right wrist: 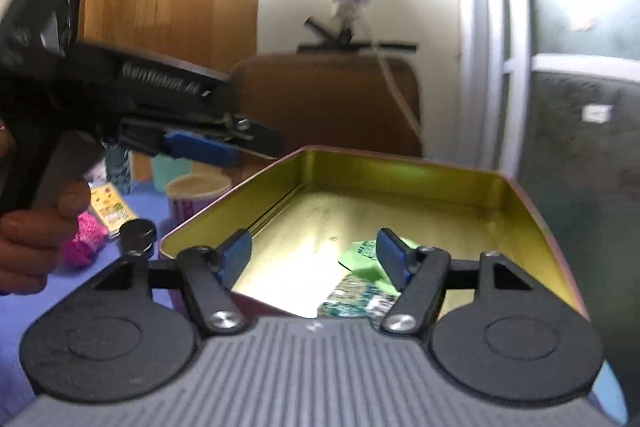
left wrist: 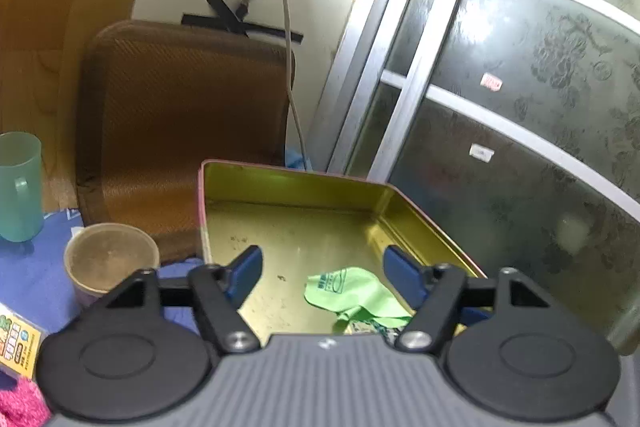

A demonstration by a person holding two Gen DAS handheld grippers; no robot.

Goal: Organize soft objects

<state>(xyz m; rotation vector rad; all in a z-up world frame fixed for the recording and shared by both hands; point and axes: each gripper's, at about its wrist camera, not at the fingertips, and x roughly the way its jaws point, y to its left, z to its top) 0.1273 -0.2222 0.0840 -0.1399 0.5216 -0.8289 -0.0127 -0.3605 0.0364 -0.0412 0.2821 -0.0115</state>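
Note:
An open gold-lined tin (left wrist: 280,173) (right wrist: 400,158) sits on the blue cloth. Inside it lie a green cloth (left wrist: 352,293) (right wrist: 362,255) and a green-and-white patterned piece (right wrist: 354,301) at the near end. My left gripper (left wrist: 324,275) hovers over the tin's near end, open, with nothing between its blue pads. My right gripper (right wrist: 316,257) hangs over the same tin, open too, and holds nothing. In the right wrist view the left gripper (right wrist: 224,149) shows from the side, held by a hand (right wrist: 32,239). A pink knitted item (left wrist: 18,405) (right wrist: 86,239) lies left of the tin.
A paper cup (left wrist: 110,259) (right wrist: 198,187) stands just left of the tin, a teal mug (left wrist: 18,187) further left. A yellow packet (left wrist: 16,343) (right wrist: 110,207) and a black round lid (right wrist: 138,233) lie nearby. A brown chair back (left wrist: 180,115) rises behind, frosted sliding doors (left wrist: 520,115) at right.

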